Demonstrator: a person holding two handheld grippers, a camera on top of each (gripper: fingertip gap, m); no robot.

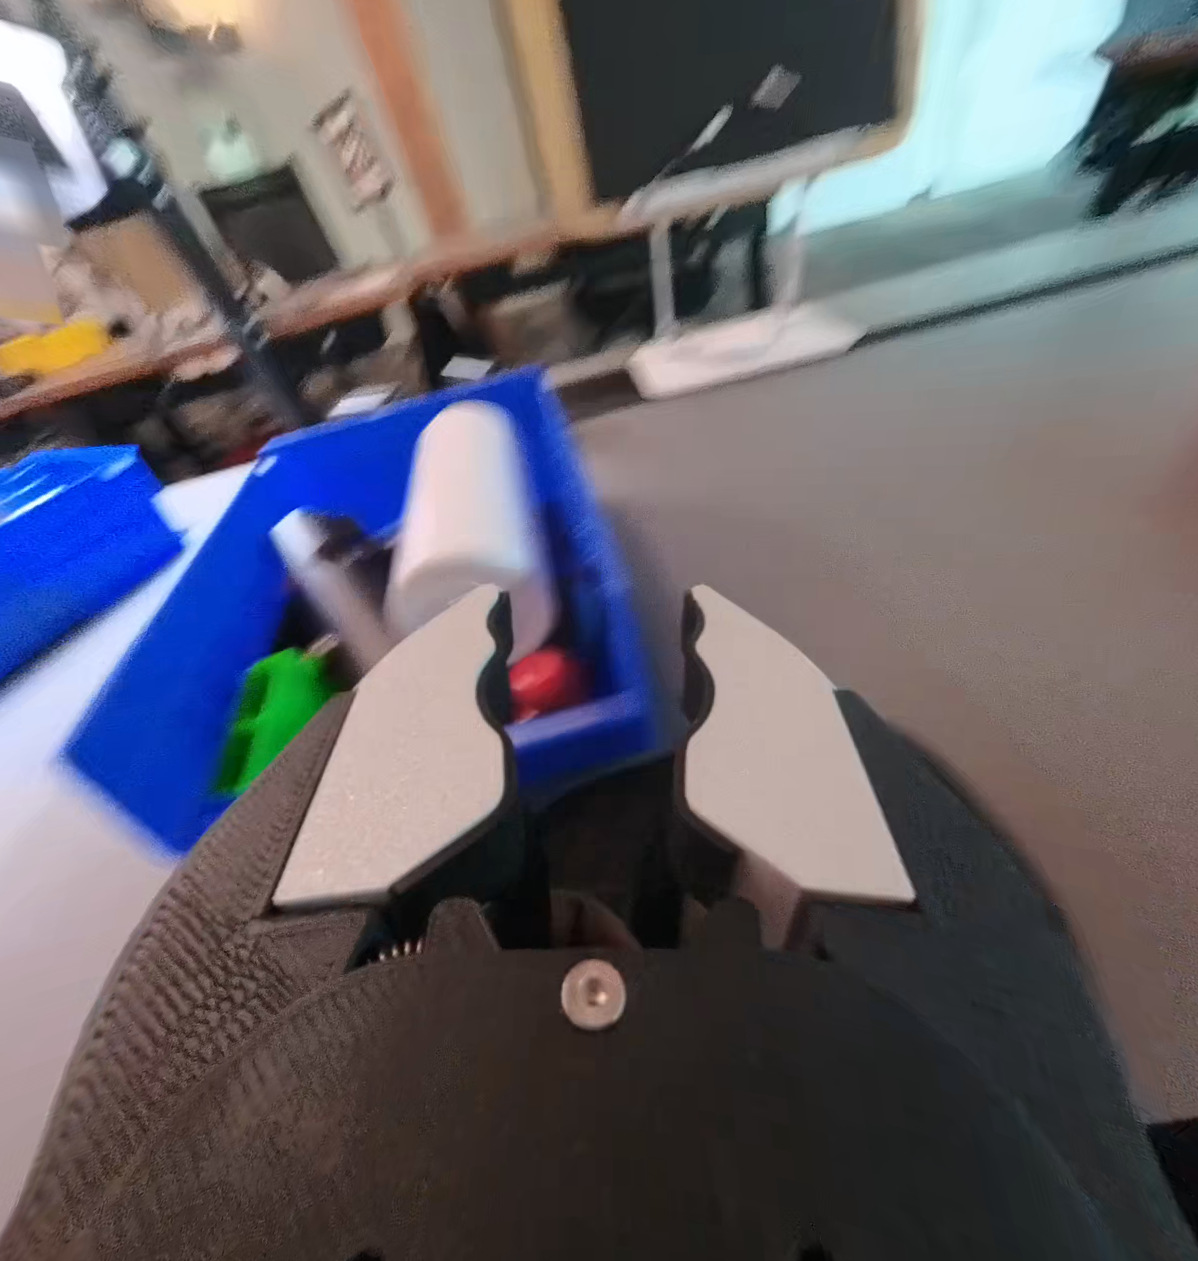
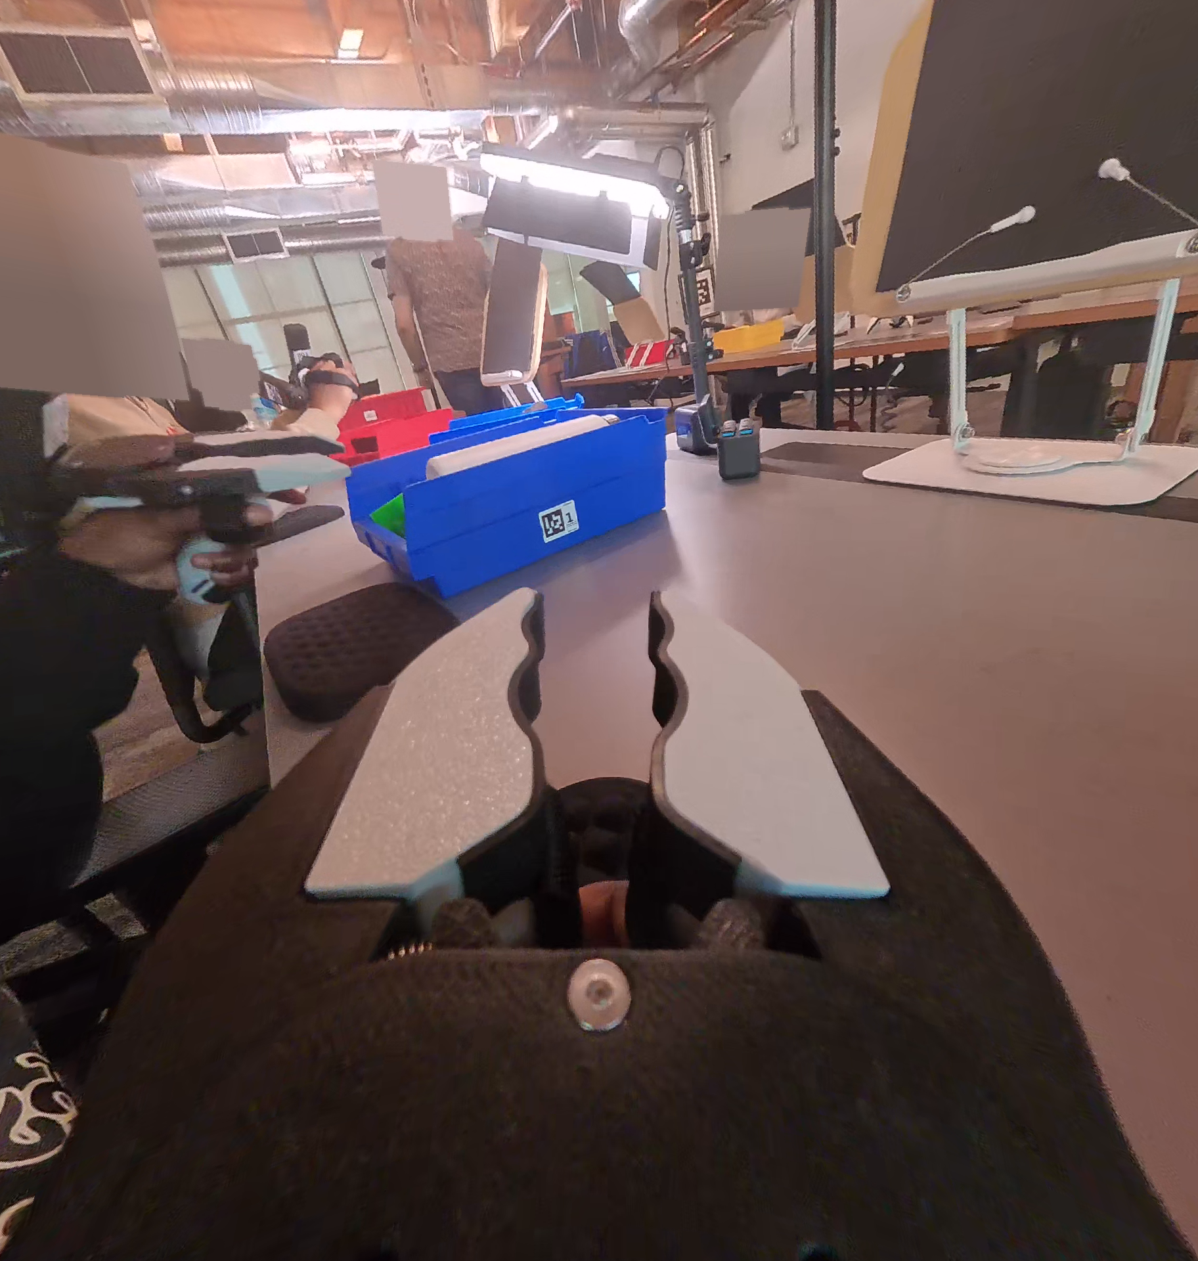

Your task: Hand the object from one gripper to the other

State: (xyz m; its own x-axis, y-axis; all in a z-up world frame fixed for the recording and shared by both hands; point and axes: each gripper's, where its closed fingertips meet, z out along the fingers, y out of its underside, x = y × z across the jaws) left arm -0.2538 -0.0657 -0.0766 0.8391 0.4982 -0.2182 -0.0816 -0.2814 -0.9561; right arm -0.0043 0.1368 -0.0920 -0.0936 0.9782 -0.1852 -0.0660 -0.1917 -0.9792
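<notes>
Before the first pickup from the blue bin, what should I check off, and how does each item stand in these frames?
1. Left gripper open and empty: ok.
2. Right gripper open and empty: ok.
3. Blue bin flat on the table: ok.
4. White cylinder lying on top in the bin, reachable: ok.
5. Left gripper lined up on the cylinder: cannot tell, left wrist view is motion-blurred.
6. Red object free to lift: cannot tell, partly hidden.

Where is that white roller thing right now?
The white cylinder lies in the blue bin on the table, above a red object and right of a green one, just ahead of the open left gripper.
</notes>
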